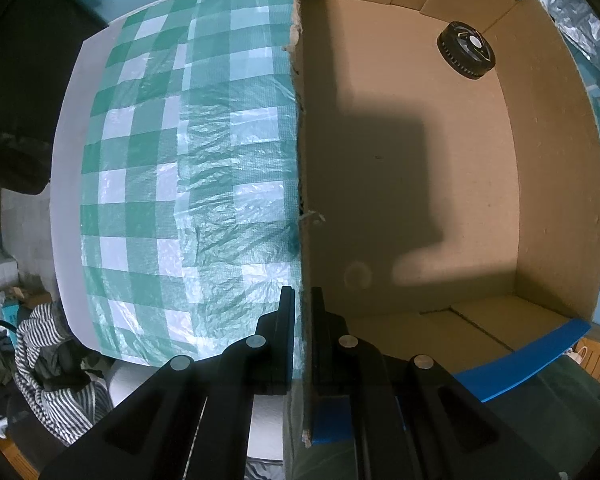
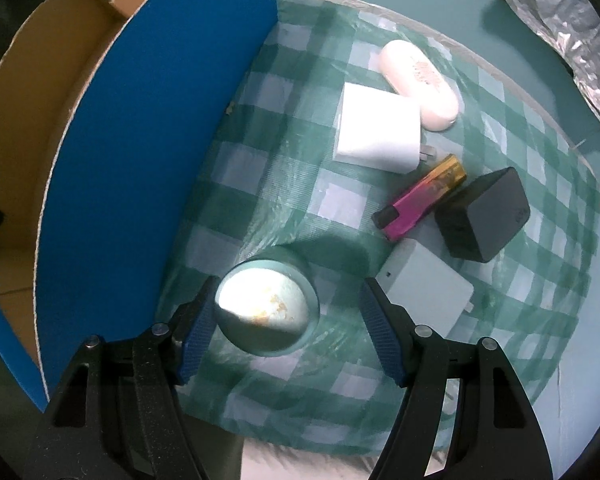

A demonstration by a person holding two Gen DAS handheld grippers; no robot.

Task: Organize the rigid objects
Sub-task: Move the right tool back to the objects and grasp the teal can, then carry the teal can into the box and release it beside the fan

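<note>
Cardboard box (image 1: 420,168) fills the right half of the left wrist view, open side facing us, blue tape along its rim. Left gripper (image 1: 302,296) has its fingers pinched on the box's near wall, one finger outside, one inside. Inside, the floor is bare brown card except for one black round cap (image 1: 466,55) sitting in the far right corner, close to the walls. Plenty of open floor between that cap and the pinched wall.

Over to the right wrist view: the box's blue outer wall (image 2: 140,168) rises on the left, its lower edge meeting the green checked cloth (image 2: 268,168). Right gripper (image 2: 288,312) has its fingers spread wide, and a round teal tin (image 2: 268,312) sits between them, its left side just beside the left blue pad (image 2: 196,340), a clear gap to the right one.

Further right, a grey charger (image 2: 424,292) lies near the right finger. Beyond it a black charger (image 2: 484,216), a white charger (image 2: 376,132) and a cream oval case (image 2: 420,84) touching it. Smallest, a pink and gold lighter (image 2: 420,196) lies between the chargers. Open cloth separates the tin from the white charger.
</note>
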